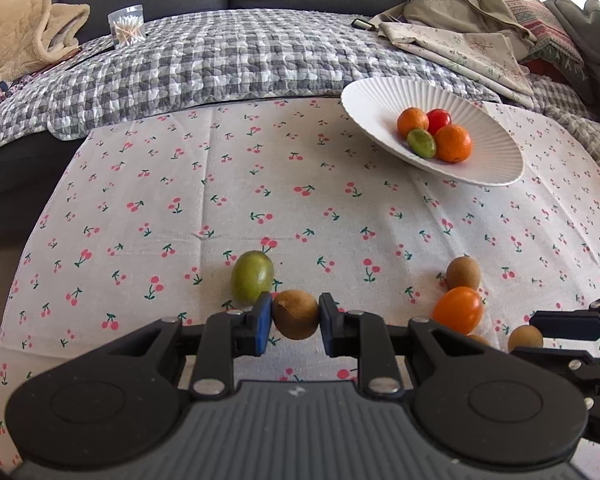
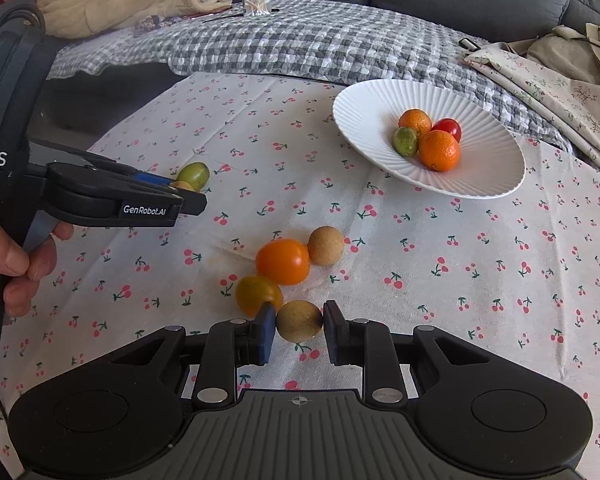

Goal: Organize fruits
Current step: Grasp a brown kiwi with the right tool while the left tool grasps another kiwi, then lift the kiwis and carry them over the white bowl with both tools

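On the cherry-print tablecloth (image 1: 260, 184), going left to right, a green fruit (image 1: 252, 282) lies loose at about 10 o'clock of the left gripper (image 1: 295, 322), just beside it. That gripper's blue pads are clamped on a brown fruit (image 1: 295, 314), one pad pressing each side; whether the fruit has left the cloth cannot be told. Further right comes a small cluster: a yellow-orange tomato (image 2: 258, 295), an orange tomato (image 2: 283, 261) at its 1 o'clock, touching it, and a tan fruit (image 2: 326, 246) against the orange tomato's right side. The right gripper (image 2: 299, 326) sits just below this cluster at 6 o'clock, its fingers closed on a second tan fruit (image 2: 299, 321), with the yellow-orange tomato touching the outside of its left finger. Up at 1 o'clock from both grippers, well apart from them, stands the white ribbed plate (image 2: 380, 96), already holding two oranges (image 2: 439, 150), a red tomato (image 2: 449, 128) and a small green fruit (image 2: 405, 141). By this showing the job looks roughly half done: four pieces are plated, two are gripped and ready to carry, and four more remain on the cloth to collect afterwards.
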Action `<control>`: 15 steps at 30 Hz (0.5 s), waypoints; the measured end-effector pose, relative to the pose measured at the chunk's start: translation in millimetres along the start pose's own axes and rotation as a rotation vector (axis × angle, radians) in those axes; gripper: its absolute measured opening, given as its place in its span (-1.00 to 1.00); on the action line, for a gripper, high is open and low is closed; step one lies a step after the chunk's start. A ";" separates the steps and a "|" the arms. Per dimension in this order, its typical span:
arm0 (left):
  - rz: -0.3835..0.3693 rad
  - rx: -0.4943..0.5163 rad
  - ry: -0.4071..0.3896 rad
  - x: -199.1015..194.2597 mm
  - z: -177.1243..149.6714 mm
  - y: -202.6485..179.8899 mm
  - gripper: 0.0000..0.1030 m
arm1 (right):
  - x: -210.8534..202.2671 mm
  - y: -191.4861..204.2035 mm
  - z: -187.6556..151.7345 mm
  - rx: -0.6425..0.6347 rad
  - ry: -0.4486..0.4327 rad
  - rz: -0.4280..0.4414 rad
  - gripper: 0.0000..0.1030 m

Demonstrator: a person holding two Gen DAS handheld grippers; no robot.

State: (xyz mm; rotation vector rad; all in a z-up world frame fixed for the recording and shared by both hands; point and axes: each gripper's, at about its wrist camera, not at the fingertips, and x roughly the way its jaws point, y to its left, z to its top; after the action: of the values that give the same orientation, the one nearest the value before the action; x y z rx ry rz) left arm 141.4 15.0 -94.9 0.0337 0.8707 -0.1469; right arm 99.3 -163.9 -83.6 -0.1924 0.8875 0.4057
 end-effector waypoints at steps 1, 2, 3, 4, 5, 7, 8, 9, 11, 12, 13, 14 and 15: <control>-0.006 -0.003 -0.003 -1.4 0.7 0.1 -0.56 | -1.0 -0.4 0.4 0.001 -0.005 -0.001 -0.53; -0.010 -0.005 -0.007 -2.9 1.4 0.2 -0.56 | -2.9 -0.7 1.0 0.001 -0.014 -0.001 -0.53; -0.013 -0.005 -0.013 -5.0 2.4 0.0 -0.56 | -5.3 -0.6 1.8 -0.002 -0.023 -0.002 -0.53; -0.017 -0.004 -0.021 -7.3 3.2 -0.1 -0.56 | -8.0 -0.8 2.9 -0.001 -0.033 -0.002 -0.53; -0.022 -0.004 -0.029 -9.5 4.1 -0.1 -0.56 | -10.5 -1.8 4.4 0.005 -0.042 0.003 -0.53; -0.031 -0.004 -0.051 -15.1 6.2 -0.1 -0.56 | -14.6 -3.6 6.4 0.013 -0.055 0.003 -0.53; -0.035 -0.005 -0.060 -17.4 7.4 0.1 -0.56 | -16.2 -4.8 7.5 0.015 -0.061 0.000 -0.53; -0.041 -0.009 -0.071 -20.1 9.1 0.5 -0.56 | -17.7 -6.0 8.6 0.017 -0.066 -0.003 -0.53; -0.053 -0.017 -0.090 -24.9 12.0 1.9 -0.56 | -21.0 -9.3 10.0 0.027 -0.077 -0.006 -0.53; -0.056 -0.022 -0.100 -27.2 13.2 2.5 -0.56 | -22.4 -11.1 10.6 0.034 -0.080 -0.008 -0.53; -0.057 -0.025 -0.109 -29.1 14.3 3.2 -0.56 | -23.8 -12.8 11.1 0.039 -0.084 -0.011 -0.53; -0.056 -0.024 -0.115 -30.5 15.2 3.3 -0.56 | -25.1 -14.5 11.5 0.043 -0.089 -0.012 -0.53; -0.054 -0.021 -0.122 -31.9 16.1 2.9 -0.56 | -26.3 -15.6 12.0 0.047 -0.092 -0.012 -0.53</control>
State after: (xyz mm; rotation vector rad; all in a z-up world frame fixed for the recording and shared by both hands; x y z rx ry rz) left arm 133.9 20.1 -60.2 -0.0187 0.7514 -0.1882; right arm 99.6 -181.1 -55.6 -0.1346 0.8039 0.3795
